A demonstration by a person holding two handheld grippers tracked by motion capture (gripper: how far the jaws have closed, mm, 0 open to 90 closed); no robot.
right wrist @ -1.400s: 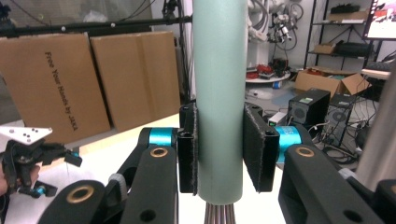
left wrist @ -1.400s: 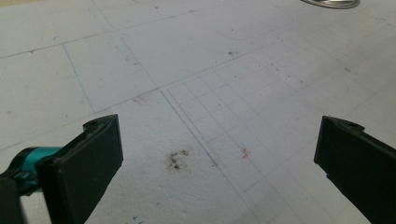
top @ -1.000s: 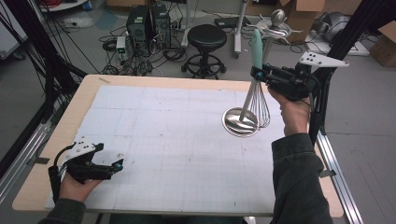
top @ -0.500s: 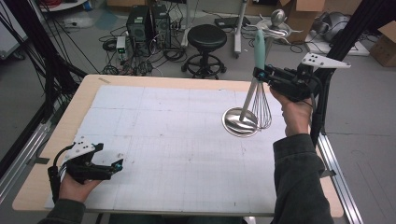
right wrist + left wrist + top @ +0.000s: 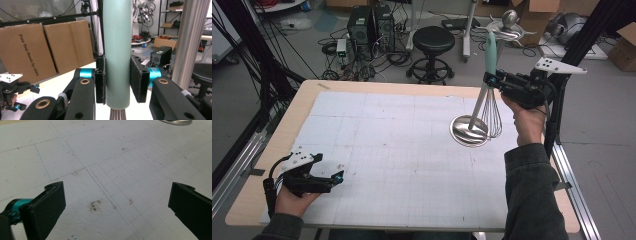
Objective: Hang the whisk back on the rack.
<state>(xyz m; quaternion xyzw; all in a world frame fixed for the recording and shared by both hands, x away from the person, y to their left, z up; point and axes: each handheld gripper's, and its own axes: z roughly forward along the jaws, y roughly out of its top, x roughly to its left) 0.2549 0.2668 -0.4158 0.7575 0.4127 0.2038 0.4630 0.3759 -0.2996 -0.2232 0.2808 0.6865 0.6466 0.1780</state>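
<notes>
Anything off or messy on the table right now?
Nothing spilled or damaged. The whisk stands upright in the right gripper, wires beside the steel bowl. Only oddity: a small dark smudge on the white mat by the left gripper.

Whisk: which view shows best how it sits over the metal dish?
High view. It shows the whole whisk upright, wires beside the metal dish, right gripper clamping its handle. The right gripper view has the handle close up; the left gripper view catches the dish's rim.

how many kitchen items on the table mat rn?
2: a whisk held upright by the right hand-held gripper at the mat's far right, and a steel bowl under its wires.
</notes>
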